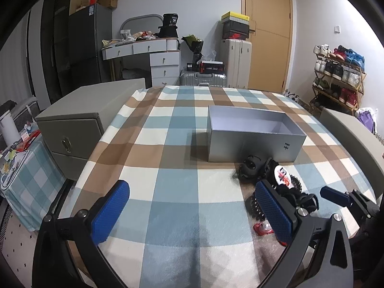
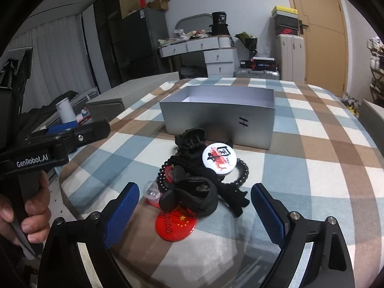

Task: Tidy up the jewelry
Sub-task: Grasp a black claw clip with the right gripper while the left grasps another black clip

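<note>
A pile of accessories [image 2: 199, 182] lies on the checked tablecloth: a white round badge [image 2: 218, 159], a red round badge [image 2: 176, 225], black hair clips [image 2: 192, 136], a black bead bracelet and a coiled hair tie. An open, empty silver box [image 2: 216, 117] stands just behind the pile. My right gripper [image 2: 194, 213] is open, its blue pads on either side of the pile's near edge. My left gripper [image 1: 192, 211] is open and empty over bare cloth, left of the pile [image 1: 271, 180]. The box [image 1: 252, 139] lies ahead of it to the right.
A grey drawer cabinet [image 1: 79, 124] stands off the table's left edge. A grey curved chair back [image 1: 355, 132] is at the right. The table's front left edge [image 2: 72, 192] is close. Behind are a desk, suitcases and a shoe rack.
</note>
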A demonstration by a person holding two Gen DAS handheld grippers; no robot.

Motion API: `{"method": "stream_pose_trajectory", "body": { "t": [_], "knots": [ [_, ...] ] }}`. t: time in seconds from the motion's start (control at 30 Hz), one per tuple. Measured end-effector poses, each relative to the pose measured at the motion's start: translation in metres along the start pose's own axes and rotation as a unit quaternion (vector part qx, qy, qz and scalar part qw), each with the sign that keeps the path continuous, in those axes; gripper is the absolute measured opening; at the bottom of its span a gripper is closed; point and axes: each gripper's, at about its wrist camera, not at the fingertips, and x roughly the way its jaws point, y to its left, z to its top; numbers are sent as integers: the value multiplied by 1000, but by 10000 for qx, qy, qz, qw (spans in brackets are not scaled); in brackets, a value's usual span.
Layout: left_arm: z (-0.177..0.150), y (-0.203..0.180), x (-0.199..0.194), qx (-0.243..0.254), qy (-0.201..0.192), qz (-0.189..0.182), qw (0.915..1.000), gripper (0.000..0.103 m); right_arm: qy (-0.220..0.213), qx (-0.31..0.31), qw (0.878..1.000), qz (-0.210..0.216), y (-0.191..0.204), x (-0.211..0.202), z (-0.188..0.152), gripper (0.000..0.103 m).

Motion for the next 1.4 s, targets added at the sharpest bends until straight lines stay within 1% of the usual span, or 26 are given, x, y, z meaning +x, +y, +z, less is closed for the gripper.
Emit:
{"method": "stream_pose_trajectory", "body": {
  "t": [0.03,0.1,0.23,0.3,0.37,0.4,0.43,0.53,0.6,0.77,0.87,1.0,1.1,1.17,1.3,1.4],
  "knots": [
    [0,1,1,-12,13,1,10000,102,1,-4,10000,-6,0,1,-1,93],
    [-1,3,2,-47,49,-11,10000,102,19,-5,10000,-15,-2,3,-1,83],
    [-1,5,2,-65,55,-12,10000,102,74,110,9999,40,-4,6,-3,73],
    [-1,5,2,-63,63,-10,10000,102,78,138,9999,42,-4,6,-3,64],
    [-1,5,2,-58,74,-16,10000,102,75,157,9998,131,-5,6,-4,59],
    [-1,5,2,-52,88,-12,9999,102,64,154,9997,190,-4,6,-4,54],
    [-2,5,2,-49,86,-8,10000,102,47,160,9995,260,-4,5,-5,51],
    [-2,5,2,-46,85,7,10000,102,4,142,9995,265,-3,6,-6,50],
    [-2,5,2,-42,84,2,10000,102,-34,191,9991,380,-4,4,-7,49],
    [-2,4,3,-30,96,9,9999,102,-258,264,9982,468,-5,-5,-6,49],
    [1,3,4,-4,125,1,9999,102,-280,386,9974,546,-8,-7,-5,49],
    [6,0,6,39,161,-76,9998,102,-446,535,9951,706,-15,-15,-7,49],
    [11,-4,13,84,367,-339,9987,102,-549,560,9936,810,-17,-21,-7,49],
    [16,-7,19,79,524,-620,9967,102,-602,546,9934,815,-18,-25,-7,49],
    [26,-16,28,129,670,-937,9933,102,-776,620,9917,821,-23,-34,-6,49],
    [32,-30,39,381,812,-1187,9889,102,-888,650,9908,793,-30,-40,-3,49]
  ]
}}
